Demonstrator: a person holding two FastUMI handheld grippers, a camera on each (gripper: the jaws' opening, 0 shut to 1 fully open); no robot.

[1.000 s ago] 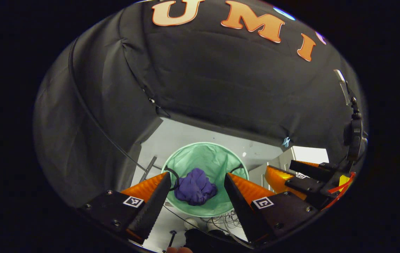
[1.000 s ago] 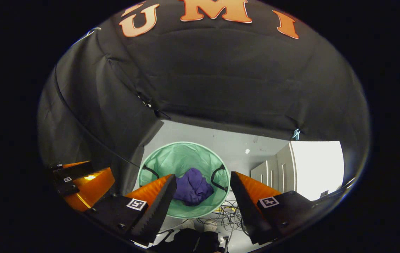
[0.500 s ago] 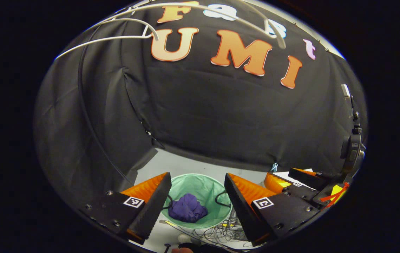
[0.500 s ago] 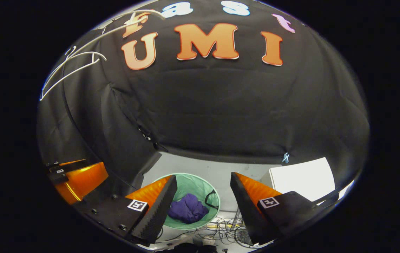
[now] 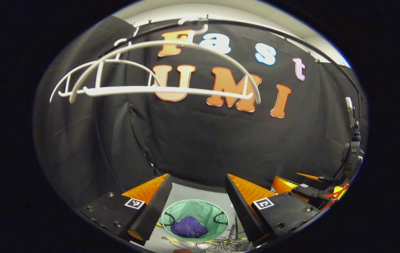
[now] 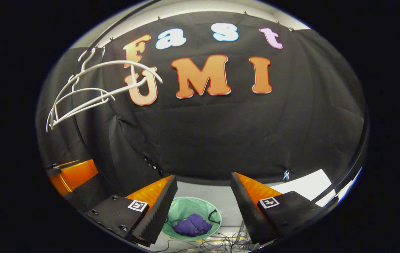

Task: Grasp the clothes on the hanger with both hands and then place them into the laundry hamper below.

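Left tool (image 5: 197, 196) and right tool (image 6: 203, 196) gape wide, empty.

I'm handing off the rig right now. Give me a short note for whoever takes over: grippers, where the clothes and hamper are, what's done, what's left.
Left gripper: open, holding nothing, raised above the hamper.
Right gripper: open, holding nothing, raised alongside.
Purple clothes: bunched inside the green laundry hamper on the floor below.
White hangers: hanging bare up by the booth wall, nothing on them.
Done: garment is off the hanger and in the hamper, both grippers released.
Left: nothing obvious; no other garment is visible on the hangers.
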